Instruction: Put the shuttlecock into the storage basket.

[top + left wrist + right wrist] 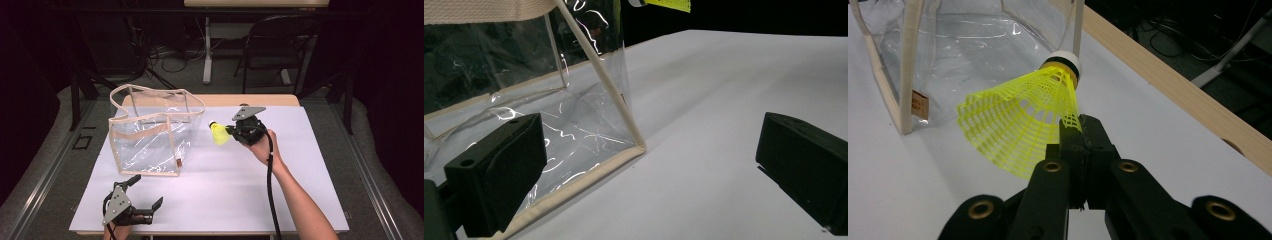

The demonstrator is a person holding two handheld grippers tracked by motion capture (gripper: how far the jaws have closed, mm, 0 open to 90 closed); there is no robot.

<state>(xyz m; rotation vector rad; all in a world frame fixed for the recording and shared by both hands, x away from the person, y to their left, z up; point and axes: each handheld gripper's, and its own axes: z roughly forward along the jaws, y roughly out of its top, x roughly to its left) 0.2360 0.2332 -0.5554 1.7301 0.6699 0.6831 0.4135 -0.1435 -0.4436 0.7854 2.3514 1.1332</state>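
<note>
1. White table [260,200]: spread across the middle of the high view, wooden edge [1173,85] visible along the far side.
2. Clear bag [150,135]: upright at centre left of the high view, beige trim, mouth open at the top; top cut off by the upper edge of the right gripper view; only a lower corner [636,147] and one wall caught in the left gripper view.
3. Left gripper [145,192]: low at the bottom left of the high view, just in front of the bag, jaws spread wide with nothing between them, bare table in the gap; hand cut off by the bottom edge.
4. Right gripper [231,131]: centre of the high view, held above the table just right of the bag, jaws clenched on the rim of the shuttlecock skirt.
5. Yellow shuttlecock [1023,120]: pinched at the skirt edge, white cork end [1064,62] pointing toward the bag; clear of bag and table; in the left gripper view just a yellow sliver [669,4] at the top edge.
</note>
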